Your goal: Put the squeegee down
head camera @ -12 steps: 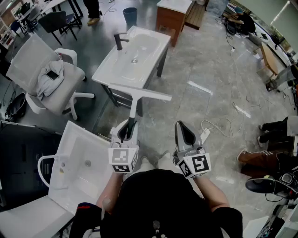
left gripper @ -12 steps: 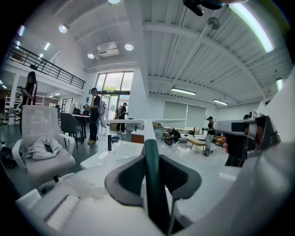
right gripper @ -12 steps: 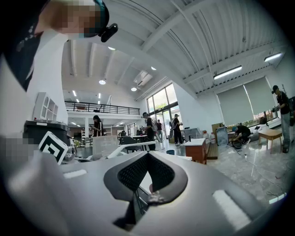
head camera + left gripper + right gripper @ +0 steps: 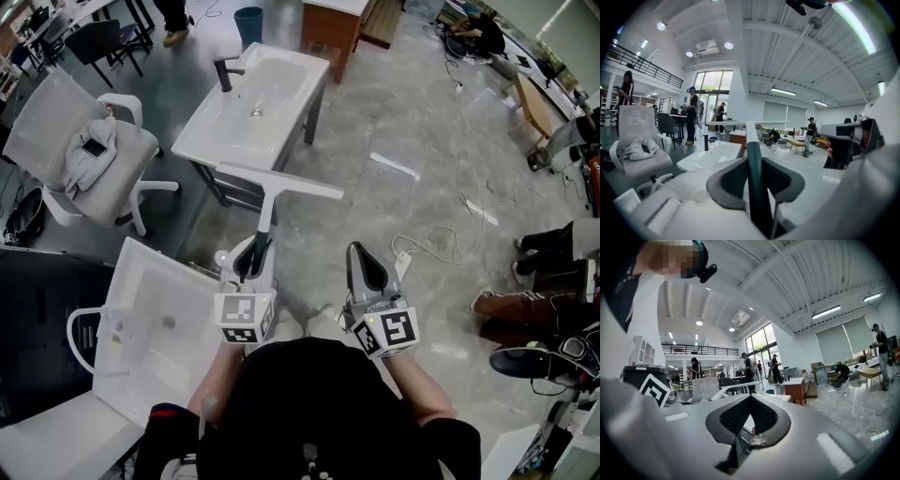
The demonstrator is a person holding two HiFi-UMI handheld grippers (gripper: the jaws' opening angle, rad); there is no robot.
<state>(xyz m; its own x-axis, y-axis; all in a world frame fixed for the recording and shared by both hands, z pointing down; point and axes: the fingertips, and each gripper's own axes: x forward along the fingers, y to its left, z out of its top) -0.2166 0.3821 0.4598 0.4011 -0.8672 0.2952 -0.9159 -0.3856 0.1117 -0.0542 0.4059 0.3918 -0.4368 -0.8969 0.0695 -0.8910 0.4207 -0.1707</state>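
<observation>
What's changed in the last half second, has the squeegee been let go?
Nothing let go. The left gripper stays shut on the squeegee handle, blade held out ahead. Only the head view has drifted slightly; both grippers sit about where they were. The right gripper stays shut and empty.

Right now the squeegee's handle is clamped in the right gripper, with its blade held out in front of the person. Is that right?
Not quite. The left gripper, not the right, clamps the squeegee by its handle. The left gripper view shows the dark handle between its jaws, while the right gripper is shut on nothing. The blade is held out in front of the person, as you say.
</observation>
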